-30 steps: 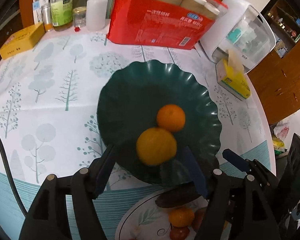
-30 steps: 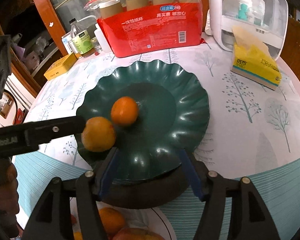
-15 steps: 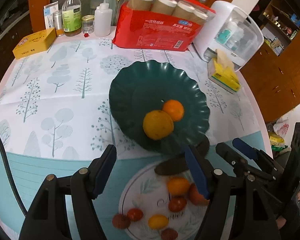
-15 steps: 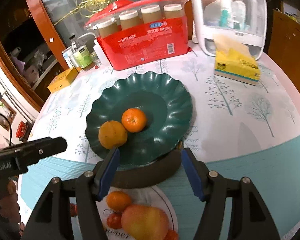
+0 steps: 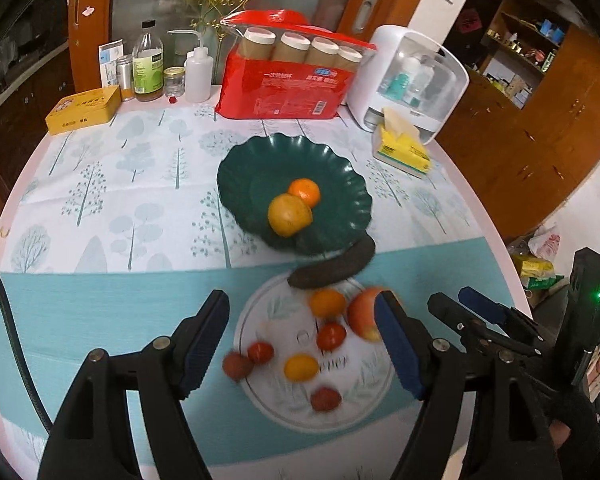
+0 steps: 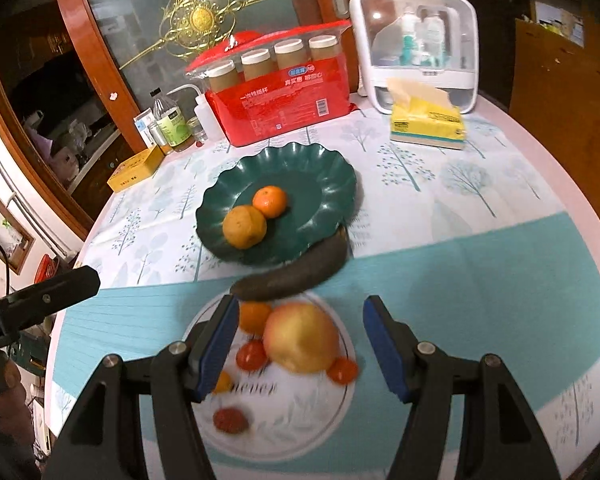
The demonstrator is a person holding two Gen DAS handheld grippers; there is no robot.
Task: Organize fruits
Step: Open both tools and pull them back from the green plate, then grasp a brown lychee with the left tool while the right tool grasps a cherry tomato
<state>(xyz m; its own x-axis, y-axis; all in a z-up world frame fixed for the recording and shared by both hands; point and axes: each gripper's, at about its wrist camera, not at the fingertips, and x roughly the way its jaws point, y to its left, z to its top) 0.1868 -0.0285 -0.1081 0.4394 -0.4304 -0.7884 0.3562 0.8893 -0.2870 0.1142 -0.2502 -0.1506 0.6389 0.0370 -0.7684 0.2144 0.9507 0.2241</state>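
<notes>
A dark green scalloped plate [image 5: 332,178] [image 6: 320,172] holds a yellow-orange orange [image 5: 290,215] [image 6: 245,227] and a smaller mandarin [image 5: 304,192] [image 6: 269,201]. A dark blackened banana [image 5: 332,265] [image 6: 296,272] lies between it and a white patterned plate [image 5: 360,404] [image 6: 300,420]. The white plate carries an apple [image 5: 364,312] [image 6: 300,338], a mandarin [image 5: 327,303] [image 6: 254,317] and several small red and yellow fruits. My left gripper [image 5: 300,340] is open and empty above the white plate. My right gripper [image 6: 300,346] is open and empty, with the apple between its fingers in the view.
At the table's far side stand a red pack of paper cups [image 5: 292,88], a white dispenser box [image 5: 412,80], a yellow tissue pack [image 5: 400,148], a yellow tin [image 5: 84,110] and bottles [image 5: 148,68]. The right gripper shows at the right of the left wrist view [image 5: 500,320].
Both grippers have pulled back and up from the green plate; the orange stays on it. The white plate with its fruits has come into view under both grippers.
</notes>
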